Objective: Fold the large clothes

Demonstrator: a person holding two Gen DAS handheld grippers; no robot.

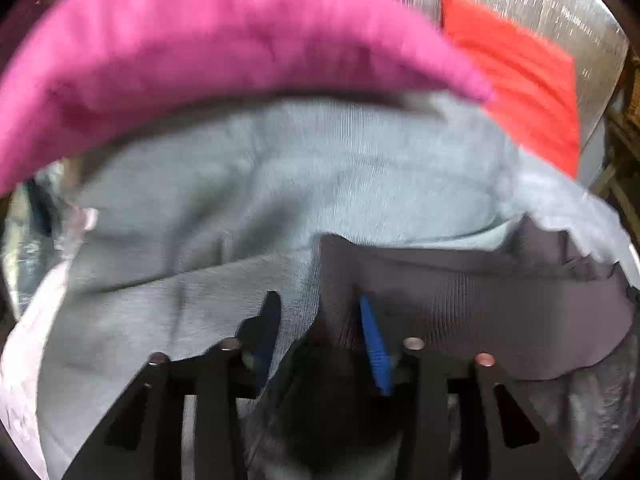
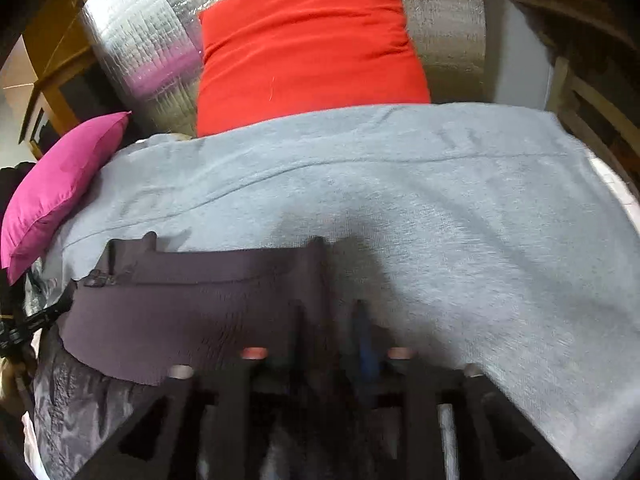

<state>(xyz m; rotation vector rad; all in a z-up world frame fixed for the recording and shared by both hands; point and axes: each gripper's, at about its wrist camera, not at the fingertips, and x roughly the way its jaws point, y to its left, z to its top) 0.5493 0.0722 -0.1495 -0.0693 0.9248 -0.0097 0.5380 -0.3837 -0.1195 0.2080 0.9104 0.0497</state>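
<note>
Grey garment (image 2: 400, 184) blurred, dark waistband (image 1: 480, 304) partly hidden

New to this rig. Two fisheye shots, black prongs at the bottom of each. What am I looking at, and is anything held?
No robot here: a person holds a two-finger claw in each hand, with a camera on each looking along the fingers. One picture is from the left claw, the other from the right claw; the black prongs are the fingers.

On the surface lies a grey garment with a dark ribbed band at its near edge. Behind sit a pink pillow and a red pillow against silver foil sheeting.

Both claws stand open at the band's corners, cloth between the fingers but not pinched.
</note>
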